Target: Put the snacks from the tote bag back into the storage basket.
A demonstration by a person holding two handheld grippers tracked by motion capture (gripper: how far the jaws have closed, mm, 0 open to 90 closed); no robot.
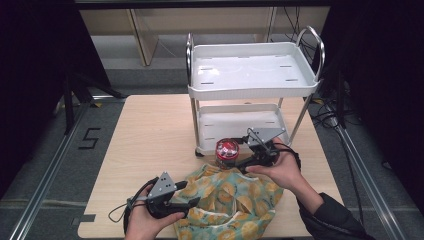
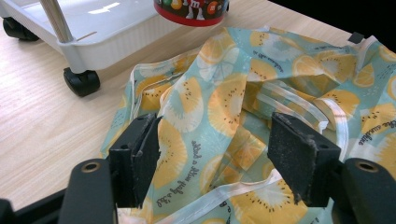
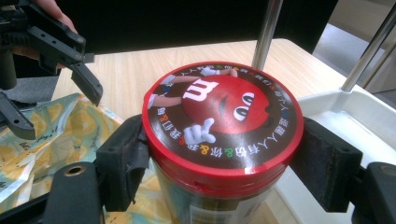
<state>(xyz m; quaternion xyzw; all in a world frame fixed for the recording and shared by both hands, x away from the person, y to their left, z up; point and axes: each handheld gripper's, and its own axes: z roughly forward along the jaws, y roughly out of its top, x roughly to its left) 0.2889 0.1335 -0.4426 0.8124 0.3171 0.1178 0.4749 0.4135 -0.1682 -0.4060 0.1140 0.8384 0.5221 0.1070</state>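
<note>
A two-shelf cart (image 1: 252,90) is standing at the table's (image 1: 150,135) far edge, right of the middle. A jar (image 1: 227,152) is sitting just in front of the cart's lower shelf, between it and a bag (image 1: 235,200) that is lying crumpled along the near edge. The right gripper (image 1: 240,159) is reaching the jar from the right; the left gripper (image 1: 192,200) is lying at the bag's left side.

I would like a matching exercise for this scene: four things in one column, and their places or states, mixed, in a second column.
1. red-lidded candy jar
2. fruit-print fabric bag
3. white two-shelf cart
4. left gripper

a. stands on the table's far half
b. jaws open over the fabric
c. between the right gripper's jaws
d. lies crumpled at the near edge

Pairs: 1-c, 2-d, 3-a, 4-b
</note>
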